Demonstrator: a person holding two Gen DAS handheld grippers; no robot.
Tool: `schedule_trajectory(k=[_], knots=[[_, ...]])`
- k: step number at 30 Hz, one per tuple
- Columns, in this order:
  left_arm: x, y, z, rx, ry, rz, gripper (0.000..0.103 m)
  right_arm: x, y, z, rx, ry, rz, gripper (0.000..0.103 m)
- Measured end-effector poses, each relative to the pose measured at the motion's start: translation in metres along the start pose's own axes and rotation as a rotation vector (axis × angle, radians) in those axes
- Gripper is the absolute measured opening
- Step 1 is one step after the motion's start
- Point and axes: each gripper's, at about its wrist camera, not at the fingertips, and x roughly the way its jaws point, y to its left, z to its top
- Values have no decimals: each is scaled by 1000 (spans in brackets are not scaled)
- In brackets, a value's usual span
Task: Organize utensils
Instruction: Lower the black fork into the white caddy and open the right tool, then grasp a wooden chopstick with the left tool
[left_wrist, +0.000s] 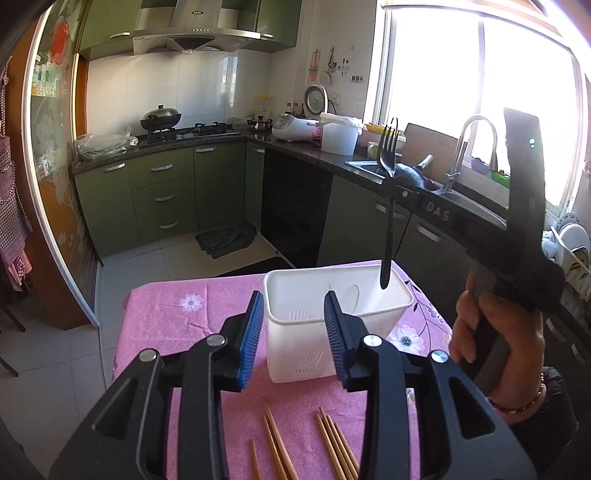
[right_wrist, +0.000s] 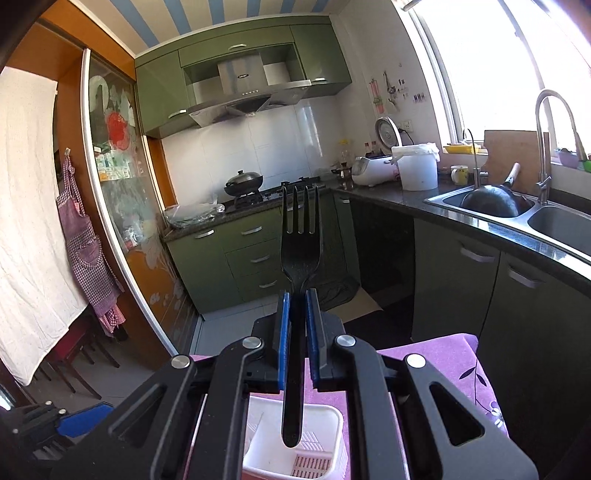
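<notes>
A white plastic utensil holder (left_wrist: 369, 306) stands on a pink flowered tablecloth (left_wrist: 166, 325). My right gripper (right_wrist: 297, 295) is shut on a black plastic fork (right_wrist: 300, 236), tines up, handle end hanging just above the holder (right_wrist: 325, 417). In the left wrist view the fork (left_wrist: 388, 206) hangs upright over the holder's right part, held by the right gripper (left_wrist: 392, 188). My left gripper (left_wrist: 293, 299) is open and empty, just in front of the holder. Several wooden chopsticks (left_wrist: 332, 446) lie on the cloth below it.
Behind the table are green kitchen cabinets (left_wrist: 162, 199), a dark counter with a sink (right_wrist: 491, 206) holding a wok, a white bucket (left_wrist: 338, 134) and a rice cooker (left_wrist: 293, 127). A dark mat (left_wrist: 227, 240) lies on the tiled floor.
</notes>
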Motion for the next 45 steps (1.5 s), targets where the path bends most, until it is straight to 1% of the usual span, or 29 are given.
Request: schedule_trajectory(k=[4, 10, 17, 20, 22, 23, 24, 26, 30, 32, 34, 36, 38, 39, 41, 43, 45], knots=[[-3, 5, -4, -3, 15, -2, 33, 1, 2, -20, -49, 3, -4, 10], [-5, 10, -9, -9, 25, -10, 33, -24, -4, -51, -56, 10, 27, 10], [-14, 8, -19, 0, 68, -7, 33, -43, -4, -79, -97, 45, 42, 11], [-20, 8, -26, 15, 84, 5, 36, -47, -5, -85, -104, 61, 44, 16], [-22, 8, -30, 14, 104, 3, 37, -51, -7, -87, -102, 62, 44, 17], [-23, 9, -33, 13, 116, 1, 37, -53, -8, -86, -103, 60, 44, 24], [-23, 10, -36, 10, 129, 3, 37, -56, -7, -85, -106, 61, 46, 27], [-22, 12, -41, 5, 157, 10, 37, -61, -7, -83, -112, 56, 42, 28], [-13, 18, -58, -6, 248, 14, 37, -79, -11, -78, -99, 54, 42, 28], [-2, 22, -70, -24, 332, 6, 37, -89, -16, -79, -89, 75, 30, 30], [11, 29, -84, -49, 422, 6, 37, -93, -21, -84, -86, 139, 9, 32], [26, 34, -99, -56, 518, 12, 37, -93, -26, -95, -80, 228, -8, 33], [37, 36, -112, -54, 583, 26, 36, -92, -31, -110, -83, 309, -13, 33], [41, 36, -118, -45, 606, 36, 30, -92, -33, -117, -83, 342, -13, 33], [47, 35, -127, -37, 646, 41, 26, -90, -39, -130, -80, 394, -12, 33], [50, 35, -134, -41, 683, 43, 26, -88, -44, -139, -76, 434, -9, 33], [53, 35, -138, -41, 704, 57, 26, -87, -48, -147, -79, 457, -17, 33]])
